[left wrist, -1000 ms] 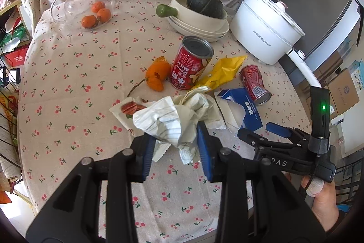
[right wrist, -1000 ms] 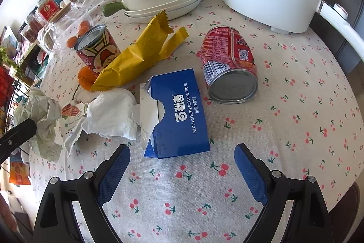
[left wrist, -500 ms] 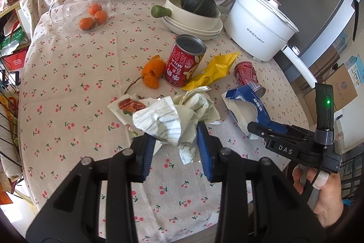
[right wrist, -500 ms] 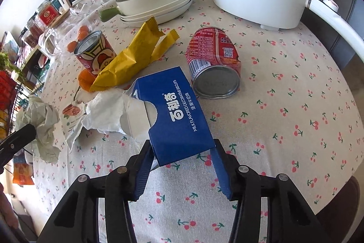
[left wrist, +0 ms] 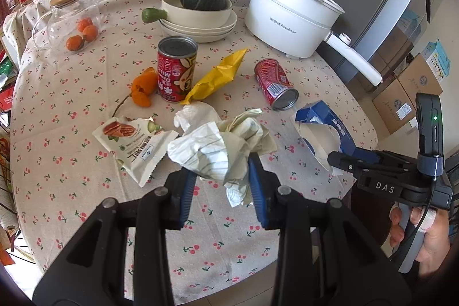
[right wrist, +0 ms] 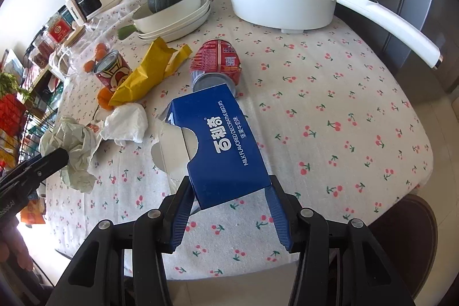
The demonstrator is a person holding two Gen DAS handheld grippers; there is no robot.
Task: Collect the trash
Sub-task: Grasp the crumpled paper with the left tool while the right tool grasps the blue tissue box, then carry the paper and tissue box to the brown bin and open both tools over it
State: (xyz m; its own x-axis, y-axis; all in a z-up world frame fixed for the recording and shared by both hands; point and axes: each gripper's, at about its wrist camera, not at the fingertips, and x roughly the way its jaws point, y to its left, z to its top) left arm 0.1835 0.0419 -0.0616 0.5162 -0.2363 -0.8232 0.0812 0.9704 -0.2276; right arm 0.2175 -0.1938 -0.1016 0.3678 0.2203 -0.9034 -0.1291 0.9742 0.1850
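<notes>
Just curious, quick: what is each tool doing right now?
Left tool: closed, holding the crumpled paper.
Right tool: closed, holding the blue biscuit box.

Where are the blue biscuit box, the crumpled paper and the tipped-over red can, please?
blue biscuit box (right wrist: 229,145): right wrist view, on its printed top face.
crumpled paper (left wrist: 209,151): left wrist view, on the lined white part.
tipped-over red can (left wrist: 272,78): left wrist view, on its red side.
</notes>
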